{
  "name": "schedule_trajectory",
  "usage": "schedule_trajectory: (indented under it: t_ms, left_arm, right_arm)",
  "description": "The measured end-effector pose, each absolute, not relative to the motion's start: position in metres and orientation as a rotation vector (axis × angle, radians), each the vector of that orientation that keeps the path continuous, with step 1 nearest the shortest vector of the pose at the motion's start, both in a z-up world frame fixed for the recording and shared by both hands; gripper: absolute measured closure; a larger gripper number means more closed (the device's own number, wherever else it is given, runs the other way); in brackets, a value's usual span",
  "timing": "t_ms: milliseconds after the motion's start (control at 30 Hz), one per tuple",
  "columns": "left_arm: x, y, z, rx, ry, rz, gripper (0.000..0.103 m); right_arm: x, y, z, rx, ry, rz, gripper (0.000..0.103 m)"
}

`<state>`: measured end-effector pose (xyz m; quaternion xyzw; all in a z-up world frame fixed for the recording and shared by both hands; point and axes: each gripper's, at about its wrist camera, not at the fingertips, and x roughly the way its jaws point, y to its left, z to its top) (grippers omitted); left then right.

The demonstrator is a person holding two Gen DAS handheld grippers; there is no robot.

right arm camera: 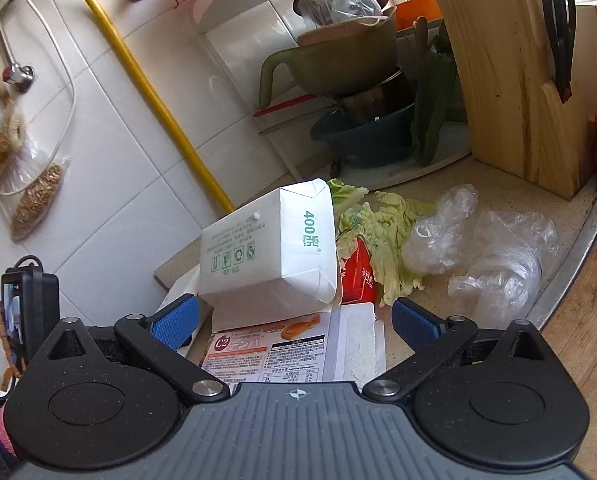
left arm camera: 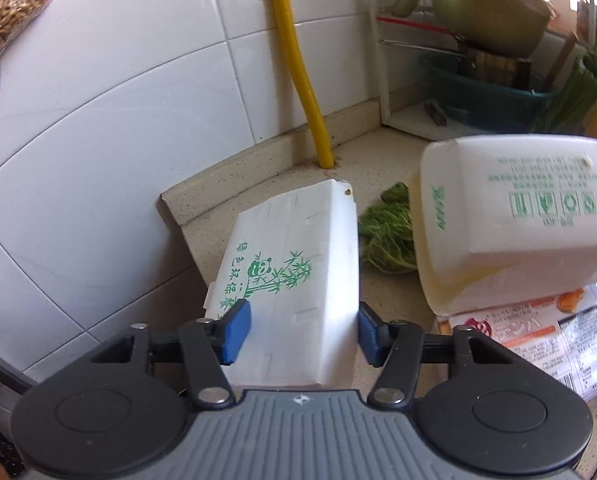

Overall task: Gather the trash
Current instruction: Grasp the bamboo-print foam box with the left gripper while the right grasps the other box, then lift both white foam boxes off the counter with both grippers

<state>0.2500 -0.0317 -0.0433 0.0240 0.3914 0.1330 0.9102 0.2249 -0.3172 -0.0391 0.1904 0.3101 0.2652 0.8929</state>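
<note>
My left gripper (left arm camera: 302,330) is shut on a white panda-print carton (left arm camera: 294,280), its blue pads pressing both sides, near the tiled wall. A second white carton (left arm camera: 514,216), printed "400", lies tilted on an orange-and-white food packet (left arm camera: 538,332). In the right wrist view that carton (right arm camera: 270,252) rests on the packet (right arm camera: 290,352), between the open jaws of my right gripper (right arm camera: 294,322), which touches neither. Cabbage leaves (right arm camera: 386,236), a red wrapper (right arm camera: 358,276) and crumpled clear plastic (right arm camera: 482,252) lie on the counter beyond.
A yellow pipe (left arm camera: 294,60) runs down the tiled wall to the counter. A dish rack with stacked bowls (right arm camera: 350,92) fills the corner. A wooden knife block (right arm camera: 514,80) with scissors stands at right. Bags of dried food (right arm camera: 34,204) hang at left.
</note>
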Motion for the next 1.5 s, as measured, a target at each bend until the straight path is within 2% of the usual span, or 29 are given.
schedule_trajectory:
  t_ms: [33,200,333,1000,1333,1400,1433,1500]
  left_arm:
    - [0.250,-0.027,-0.041,0.040,0.794,0.271,0.059]
    - [0.250,-0.004,-0.036,-0.053,0.775,0.222,0.062]
    - [0.251,0.017,-0.025,-0.142,0.767,0.161,0.069]
    - [0.248,0.092,-0.021,-0.537,0.753,-0.065,0.072]
    - [0.253,0.089,-0.022,-0.594,0.761,-0.137,0.072]
    - [0.253,0.089,-0.022,-0.600,0.765,-0.148,0.072]
    - [0.254,0.089,-0.022,-0.606,0.768,-0.156,0.072]
    - [0.255,0.088,-0.022,-0.619,0.769,-0.173,0.072]
  right_arm:
    - [0.226,-0.318,-0.040,0.404,0.647,0.552,0.000]
    - [0.231,-0.317,-0.041,0.435,0.667,0.554,0.000]
    - [0.231,-0.309,-0.038,0.415,0.672,0.541,0.000]
    - [0.267,-0.281,-0.020,0.393,0.657,0.461,0.000]
    - [0.309,-0.261,-0.046,0.413,0.751,0.527,0.000]
    - [0.312,-0.260,-0.050,0.436,0.757,0.535,0.002]
    - [0.312,-0.261,-0.050,0.461,0.761,0.548,0.006]
    - [0.312,-0.265,-0.050,0.512,0.788,0.571,0.025]
